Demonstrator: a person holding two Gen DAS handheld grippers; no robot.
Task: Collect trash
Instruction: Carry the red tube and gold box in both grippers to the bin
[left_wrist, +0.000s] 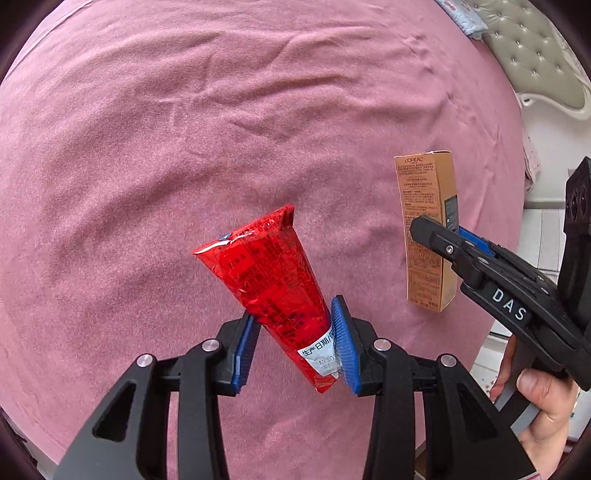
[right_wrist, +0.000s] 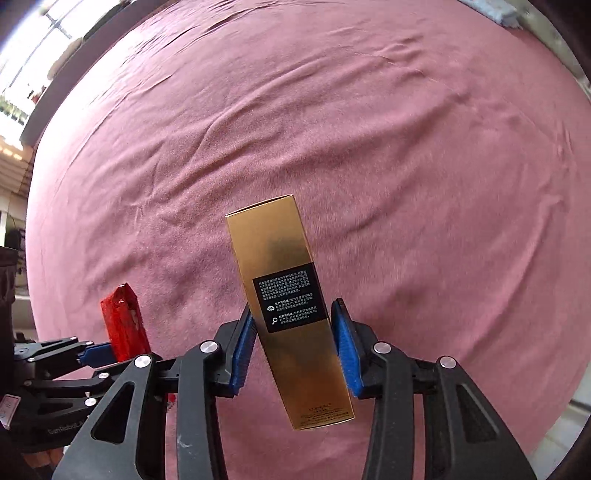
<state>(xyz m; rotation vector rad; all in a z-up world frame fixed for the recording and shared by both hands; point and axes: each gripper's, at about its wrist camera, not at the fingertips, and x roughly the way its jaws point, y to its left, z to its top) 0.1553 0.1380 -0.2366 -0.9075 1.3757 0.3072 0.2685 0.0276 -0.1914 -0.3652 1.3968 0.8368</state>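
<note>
A shiny red tube (left_wrist: 266, 280) with a white label near its lower end is held above the pink bedspread (left_wrist: 184, 129), tilted, its crimped end up. My left gripper (left_wrist: 295, 343) is shut on it, blue pads pressing its lower part. A tall gold carton (right_wrist: 291, 314) with a black text panel hangs over the bedspread (right_wrist: 369, 147) between the blue pads of my right gripper (right_wrist: 293, 347), which is shut on it. In the left wrist view the gold carton (left_wrist: 426, 229) and the right gripper (left_wrist: 436, 236) show at right; the right wrist view has the red tube (right_wrist: 123, 325) at left.
A padded grey headboard (left_wrist: 535, 55) and a light blue cloth (left_wrist: 461, 18) lie at the far right corner of the bed. A person's hand (left_wrist: 539, 398) holds the right gripper's handle. A bright window (right_wrist: 33, 48) shows beyond the bed's left edge.
</note>
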